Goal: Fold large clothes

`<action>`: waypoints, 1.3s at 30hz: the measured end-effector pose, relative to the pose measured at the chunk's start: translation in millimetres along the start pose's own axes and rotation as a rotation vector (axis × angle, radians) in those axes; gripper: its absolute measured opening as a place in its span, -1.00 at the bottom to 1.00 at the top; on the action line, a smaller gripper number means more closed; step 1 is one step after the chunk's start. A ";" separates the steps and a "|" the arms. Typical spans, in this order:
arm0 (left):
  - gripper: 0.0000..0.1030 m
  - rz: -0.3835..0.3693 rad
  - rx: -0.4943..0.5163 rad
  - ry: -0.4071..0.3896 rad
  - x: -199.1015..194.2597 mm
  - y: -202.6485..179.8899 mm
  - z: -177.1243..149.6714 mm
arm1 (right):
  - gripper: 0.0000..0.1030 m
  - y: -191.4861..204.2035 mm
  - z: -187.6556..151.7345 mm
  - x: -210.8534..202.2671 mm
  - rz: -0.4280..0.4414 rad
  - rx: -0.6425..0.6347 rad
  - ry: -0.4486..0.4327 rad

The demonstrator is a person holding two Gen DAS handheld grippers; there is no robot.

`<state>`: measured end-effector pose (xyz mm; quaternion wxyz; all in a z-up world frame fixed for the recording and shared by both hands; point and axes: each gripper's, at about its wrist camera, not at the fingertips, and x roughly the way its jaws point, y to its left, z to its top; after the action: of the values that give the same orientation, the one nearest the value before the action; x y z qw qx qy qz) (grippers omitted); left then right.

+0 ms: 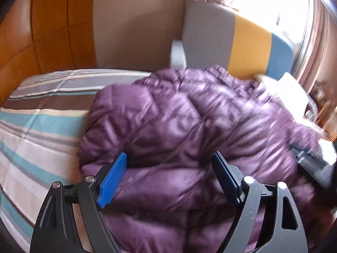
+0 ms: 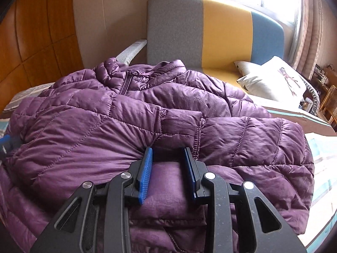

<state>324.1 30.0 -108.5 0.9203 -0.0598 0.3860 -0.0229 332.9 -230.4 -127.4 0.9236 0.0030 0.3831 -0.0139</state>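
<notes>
Left tool point(image 1: 169, 166) gapes wide; right tool point(image 2: 168, 164) narrower (both unclenched).

The jacket point(image 2: 160, 113) lies spread on the bed point(image 1: 38, 113), directly ahead of and under the right gripper point(image 2: 168, 168), its collar point(image 2: 134, 71) at the far end. Beyond the collar stands the headboard point(image 2: 210, 31). A pillow point(image 2: 273, 82) rests on the bed ahead and to the right. The left gripper point(image 1: 168, 177) sits over the jacket's near edge, with bare bed off to its left and a wall point(image 1: 130, 25) behind.
</notes>
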 end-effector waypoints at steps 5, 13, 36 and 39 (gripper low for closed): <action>0.57 0.068 -0.007 0.011 24.3 -4.1 35.8 | -0.43 1.1 -0.2 0.1 -0.004 0.000 -0.005; 0.60 0.162 0.088 0.027 73.7 -8.9 30.4 | -0.43 2.0 -0.9 3.9 -0.008 0.000 -0.003; 0.94 0.101 0.061 -0.054 39.9 -6.8 100.0 | 0.20 -82.0 73.3 6.1 0.065 0.152 -0.008; 0.94 0.124 0.140 0.026 77.8 -17.5 123.0 | 0.20 -98.7 95.1 32.0 0.016 0.170 0.011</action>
<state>466.4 17.2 -75.9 0.9167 0.0287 0.3985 0.0063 420.1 -331.4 -82.4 0.9179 0.0844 0.3858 -0.0388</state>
